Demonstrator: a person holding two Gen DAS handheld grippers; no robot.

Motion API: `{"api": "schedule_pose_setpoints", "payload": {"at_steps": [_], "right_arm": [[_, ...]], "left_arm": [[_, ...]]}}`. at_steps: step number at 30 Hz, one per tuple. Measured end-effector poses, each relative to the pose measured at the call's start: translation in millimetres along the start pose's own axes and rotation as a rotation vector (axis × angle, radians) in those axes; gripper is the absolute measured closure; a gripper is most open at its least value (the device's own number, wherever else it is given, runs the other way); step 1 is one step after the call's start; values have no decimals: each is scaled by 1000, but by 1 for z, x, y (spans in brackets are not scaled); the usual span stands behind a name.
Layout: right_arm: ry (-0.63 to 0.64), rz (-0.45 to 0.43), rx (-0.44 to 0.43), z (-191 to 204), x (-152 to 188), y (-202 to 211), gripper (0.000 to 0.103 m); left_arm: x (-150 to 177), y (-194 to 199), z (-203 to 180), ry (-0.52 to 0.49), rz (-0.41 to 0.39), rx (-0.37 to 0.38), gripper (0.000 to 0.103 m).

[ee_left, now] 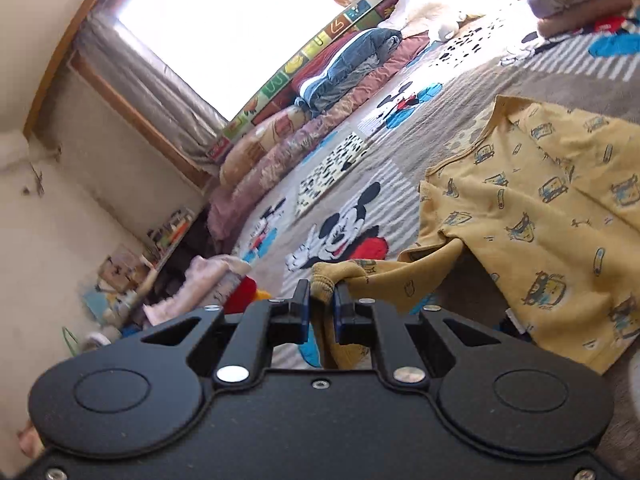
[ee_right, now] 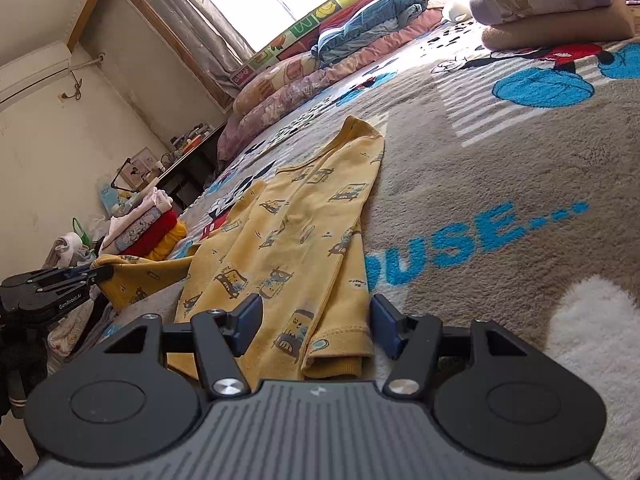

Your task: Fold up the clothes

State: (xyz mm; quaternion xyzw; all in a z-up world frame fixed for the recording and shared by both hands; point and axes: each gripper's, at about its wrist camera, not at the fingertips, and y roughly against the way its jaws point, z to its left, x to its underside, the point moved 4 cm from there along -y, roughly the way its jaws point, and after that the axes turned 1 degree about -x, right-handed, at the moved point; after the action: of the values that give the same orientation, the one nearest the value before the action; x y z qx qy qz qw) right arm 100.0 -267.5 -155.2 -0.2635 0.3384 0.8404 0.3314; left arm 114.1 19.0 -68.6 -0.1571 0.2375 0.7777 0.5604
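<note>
A yellow long-sleeved shirt [ee_left: 540,208] printed with small cartoon figures lies flat on the grey cartoon-mouse blanket [ee_left: 400,152]. My left gripper [ee_left: 322,288] is shut on the cuff of one sleeve [ee_left: 384,280], which hangs lifted off the blanket. The right wrist view shows the same shirt [ee_right: 288,232], with the left gripper [ee_right: 92,272] holding the sleeve [ee_right: 140,276] at the left edge. My right gripper [ee_right: 316,312] stands open low over the shirt's hem, its blue pads wide apart and not pressing on the cloth.
A pile of folded clothes [ee_right: 148,220] sits at the bed's left edge. Folded quilts [ee_right: 540,0] are stacked at the far right. Pillows and bedding [ee_right: 320,60] line the window side. A white fluffy patch [ee_right: 592,340] lies near right.
</note>
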Motion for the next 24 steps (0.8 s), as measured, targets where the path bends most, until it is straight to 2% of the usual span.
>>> {"api": "schedule_pose_setpoints", "payload": {"at_steps": [2,4,6,9,12,13,15,16,18,19,20,22,24], "right_arm": [[-9,-4,-4,-1,-1,0,43],[-17,-5,-7,-2,-2,-1,43],[-24,-6,-11,-3,-3,-2,43],[-31,-7,-16,-3,-4,-3,42],[-34,-7,-21,-4,-5,-4,41],[-34,-7,-22,-4,-5,-5,41],[-35,-6,-25,-4,-5,-5,41],[-36,-5,-26,-4,-5,-5,41],[-37,-4,-28,-5,-5,-5,41],[-37,-4,-29,-5,-5,-5,40],[-37,-4,-29,-5,-5,-5,40],[-34,-3,-29,-5,-5,-5,40],[-32,-3,-29,-4,-5,-6,39]], "left_arm": [[4,12,-22,-211,-121,-16,94],[14,29,-52,-410,-223,18,94],[29,47,-83,-601,-311,88,94],[57,66,-116,-811,-383,190,94],[79,69,-129,-921,-379,240,94],[83,68,-129,-916,-366,248,93],[79,67,-118,-824,-306,283,93],[77,67,-113,-774,-274,302,89],[67,73,-99,-613,-212,359,74],[63,73,-88,-524,-180,397,56],[59,74,-77,-434,-147,436,46],[52,74,-53,-251,-91,501,46],[49,68,-31,-67,-36,502,46]]}}
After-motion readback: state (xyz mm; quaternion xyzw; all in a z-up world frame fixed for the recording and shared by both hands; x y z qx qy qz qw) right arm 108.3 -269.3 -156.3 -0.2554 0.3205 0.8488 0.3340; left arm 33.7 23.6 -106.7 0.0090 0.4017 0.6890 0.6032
